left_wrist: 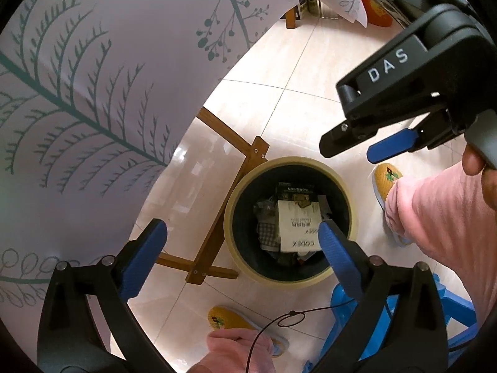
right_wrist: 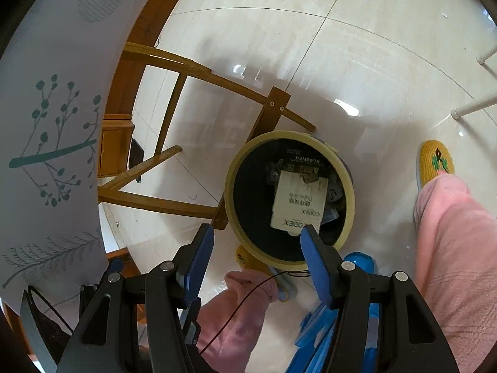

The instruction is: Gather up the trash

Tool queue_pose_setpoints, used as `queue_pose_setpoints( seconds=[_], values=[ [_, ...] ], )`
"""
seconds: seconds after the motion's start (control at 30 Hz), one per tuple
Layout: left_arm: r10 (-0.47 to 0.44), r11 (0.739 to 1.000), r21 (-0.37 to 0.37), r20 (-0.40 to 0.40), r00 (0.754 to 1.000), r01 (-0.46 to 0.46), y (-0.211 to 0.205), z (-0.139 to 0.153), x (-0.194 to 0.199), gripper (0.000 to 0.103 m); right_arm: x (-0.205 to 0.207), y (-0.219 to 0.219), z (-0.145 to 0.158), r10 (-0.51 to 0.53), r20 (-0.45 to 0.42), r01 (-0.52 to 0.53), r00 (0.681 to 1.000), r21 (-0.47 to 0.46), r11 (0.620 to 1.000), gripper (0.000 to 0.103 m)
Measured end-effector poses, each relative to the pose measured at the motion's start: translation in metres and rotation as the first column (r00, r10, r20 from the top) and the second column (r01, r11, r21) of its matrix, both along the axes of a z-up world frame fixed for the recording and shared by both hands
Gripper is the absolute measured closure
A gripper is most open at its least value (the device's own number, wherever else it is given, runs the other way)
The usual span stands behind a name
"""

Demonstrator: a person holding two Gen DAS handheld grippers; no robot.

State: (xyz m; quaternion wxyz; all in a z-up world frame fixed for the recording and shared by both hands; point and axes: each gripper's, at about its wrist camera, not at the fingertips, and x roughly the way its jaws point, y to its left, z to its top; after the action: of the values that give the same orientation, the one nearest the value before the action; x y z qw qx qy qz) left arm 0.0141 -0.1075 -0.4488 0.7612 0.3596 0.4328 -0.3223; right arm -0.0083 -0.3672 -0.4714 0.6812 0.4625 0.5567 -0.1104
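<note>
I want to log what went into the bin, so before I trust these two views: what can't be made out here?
- Trash bin contents, both wrist views: under the white CODEX card only dark scraps show; the card covers them.
- Card's small print: too small to read.
- Bin's outside and base: hidden by its own rim, seen from above.
- Table top: hidden by the leaf-print tablecloth, both views.
- Blue stool: hidden behind the right gripper and cut off by the frame's edge.
</note>
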Motion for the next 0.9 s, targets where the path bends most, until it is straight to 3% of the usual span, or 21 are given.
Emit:
queue_pose_setpoints(
  seconds=[0.23,0.47,0.9],
  values=[
    [0.016,0.999,-0.027,-0.020,1.000,-0.017,0.001,0.020,-0.002,0.006,0.001,0.006,0.014,0.037,0.017,-0.036,0.999,-0.045,0.998,0.044],
    [0.034,0.995,-0.094,-0.031,0.999,-0.037,0.006,0.058,-0.016,0.006,-0.008,0.020,0.045,0.121,0.047,-0.114,0.991,-0.144,0.983,0.044],
    [0.149,0.970,-0.191,-0.036,0.988,-0.153,0.035,0.135,-0.045,0.006,-0.065,0.045,0.115,0.213,0.068,-0.190,0.975,-0.247,0.950,0.044]
  ],
)
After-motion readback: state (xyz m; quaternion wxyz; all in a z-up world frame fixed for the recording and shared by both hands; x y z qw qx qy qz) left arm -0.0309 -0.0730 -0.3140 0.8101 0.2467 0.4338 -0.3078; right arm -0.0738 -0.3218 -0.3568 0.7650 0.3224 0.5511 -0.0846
